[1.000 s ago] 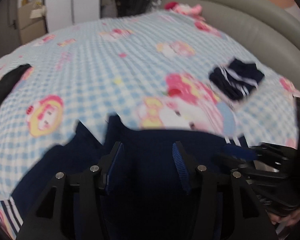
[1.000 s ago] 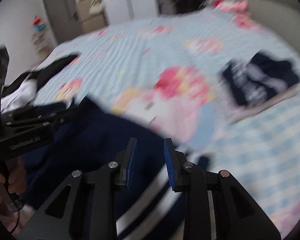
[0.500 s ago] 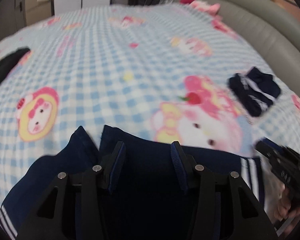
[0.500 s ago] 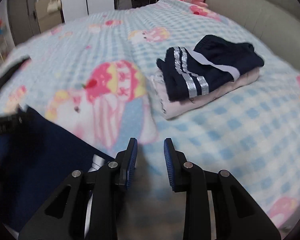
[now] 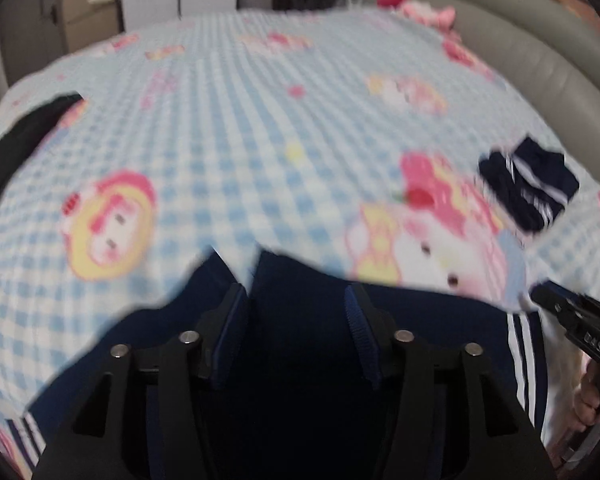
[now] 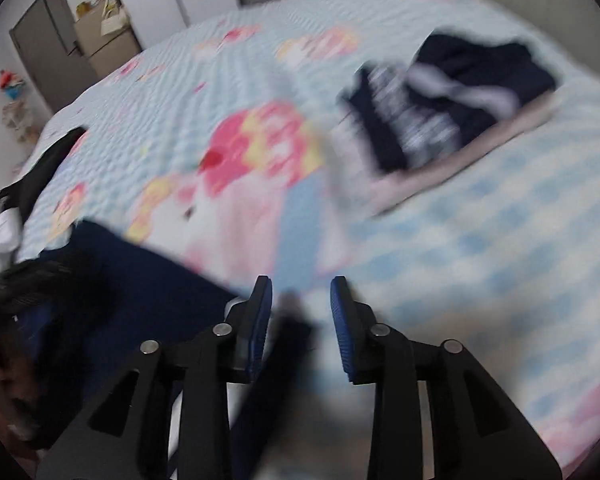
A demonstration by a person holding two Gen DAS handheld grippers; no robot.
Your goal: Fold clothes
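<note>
Spreading across the bed (image 5: 228, 128), the navy garment (image 5: 308, 320) lies under the left gripper (image 5: 296, 320), whose opening jaws press nothing, its long axis running 9 to 3 o'clock toward the right gripper (image 6: 300, 312), likewise opening, over the striped edge (image 5: 520, 344).

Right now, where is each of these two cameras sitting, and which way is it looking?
Left wrist: on the left gripper, looking down its opening fingers at the navy garment on the checked bed; the right gripper shows at the edge.
Right wrist: on the right gripper, jaws opening, facing the same bed; blurred.
Both share the folded pile.
</note>
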